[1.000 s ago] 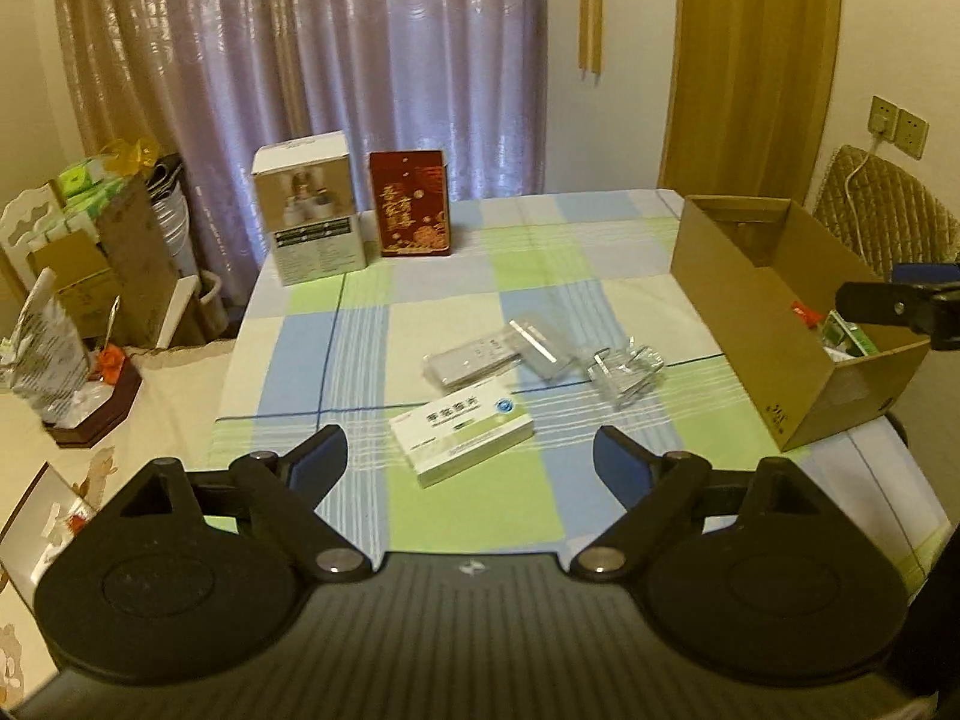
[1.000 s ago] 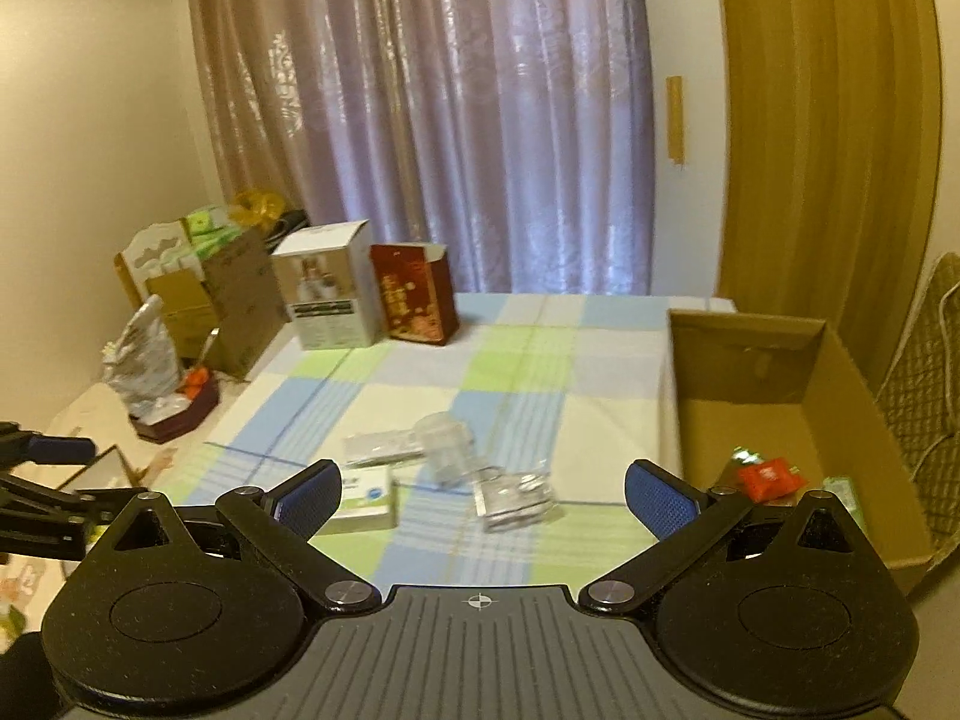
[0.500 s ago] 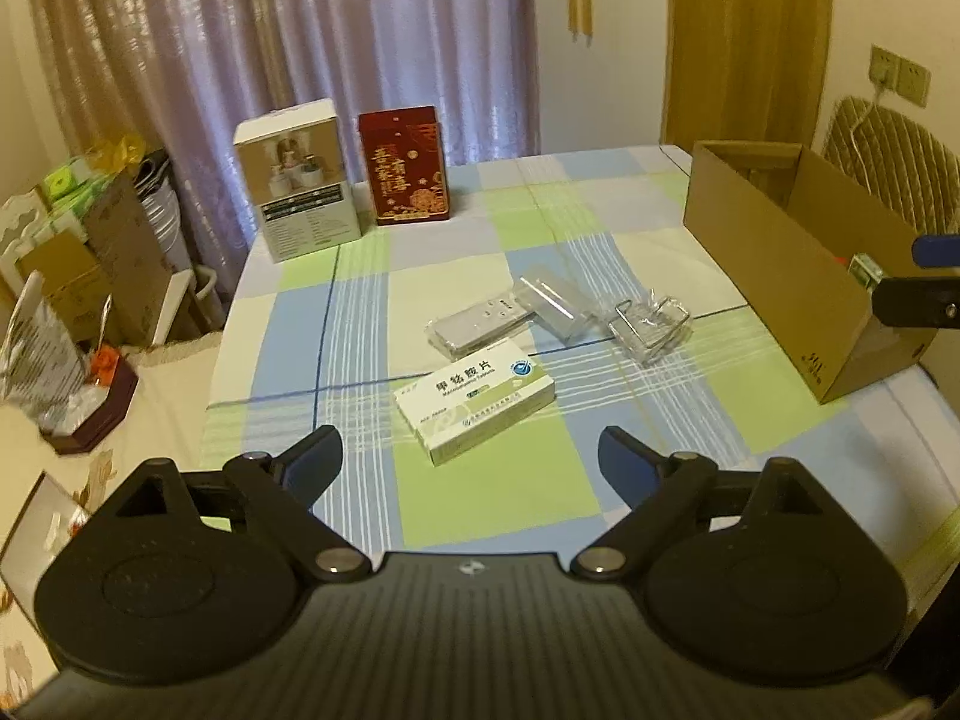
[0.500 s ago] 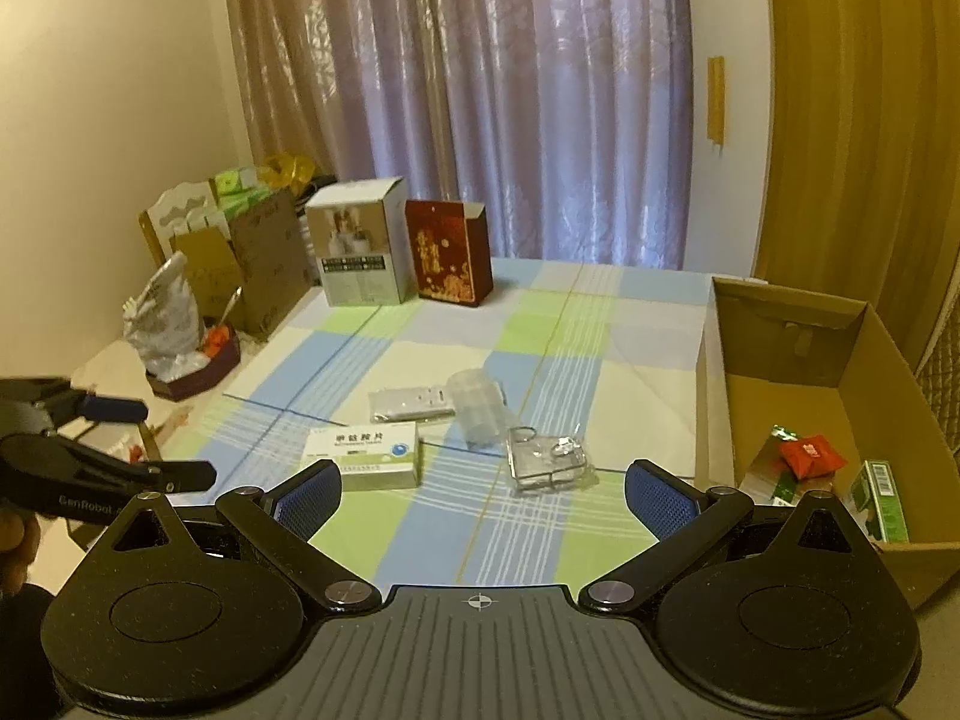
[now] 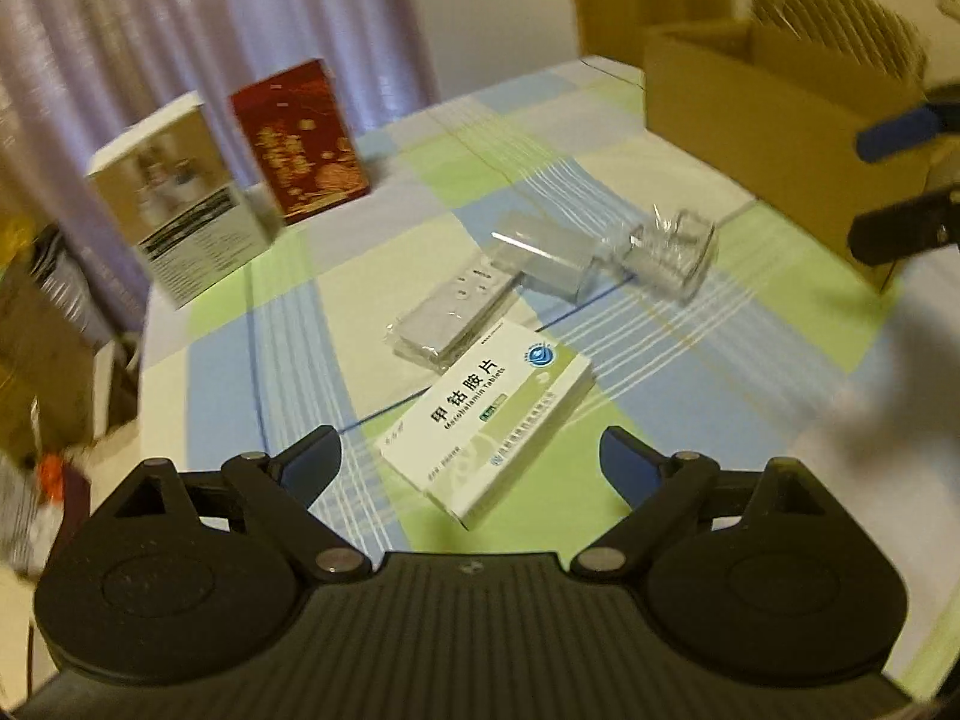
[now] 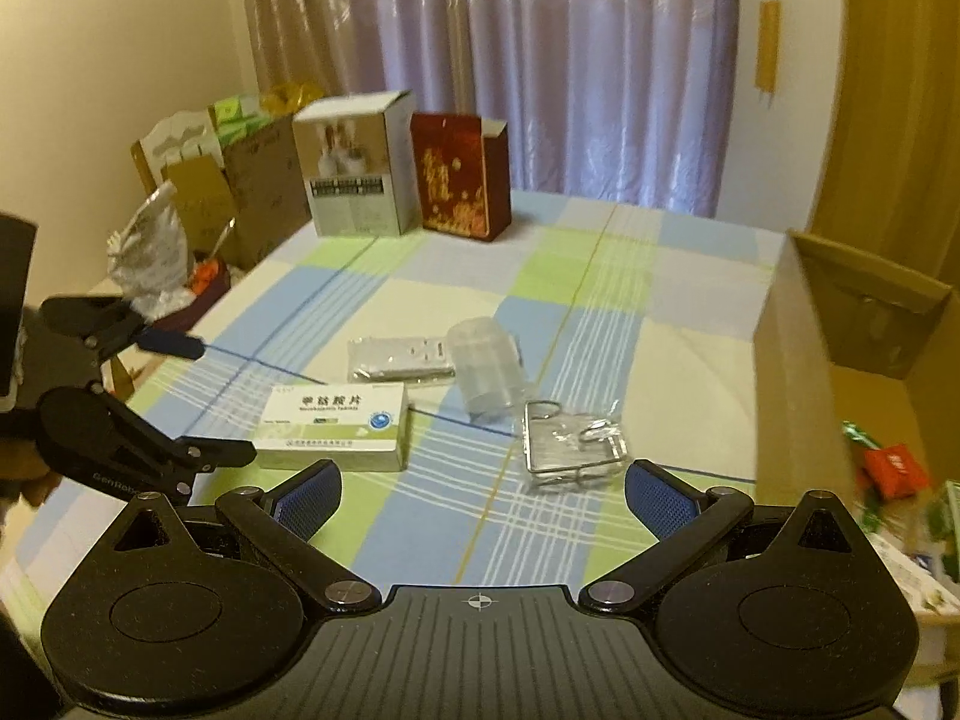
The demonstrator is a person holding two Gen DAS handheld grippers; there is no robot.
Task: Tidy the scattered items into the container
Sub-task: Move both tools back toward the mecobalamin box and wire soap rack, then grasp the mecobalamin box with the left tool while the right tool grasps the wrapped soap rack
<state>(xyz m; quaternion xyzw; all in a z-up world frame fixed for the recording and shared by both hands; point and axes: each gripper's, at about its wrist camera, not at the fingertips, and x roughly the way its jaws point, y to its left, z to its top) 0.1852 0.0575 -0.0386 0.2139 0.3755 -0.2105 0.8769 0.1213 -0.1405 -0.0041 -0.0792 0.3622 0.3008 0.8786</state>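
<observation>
**Both claws spread above the checked bench**

The left claw (image 5: 471, 459), fingers apart and empty, hangs just above the white and green medicine carton (image 5: 487, 417). The right claw (image 6: 483, 489), also apart and empty, hovers near the wire rack in clear wrap (image 6: 573, 441). Scattered beside them lie a clear plastic jar (image 6: 483, 369) and a flat sealed packet (image 6: 402, 360); the brown cardboard box (image 6: 798, 384) stands at the bench's right edge
</observation>
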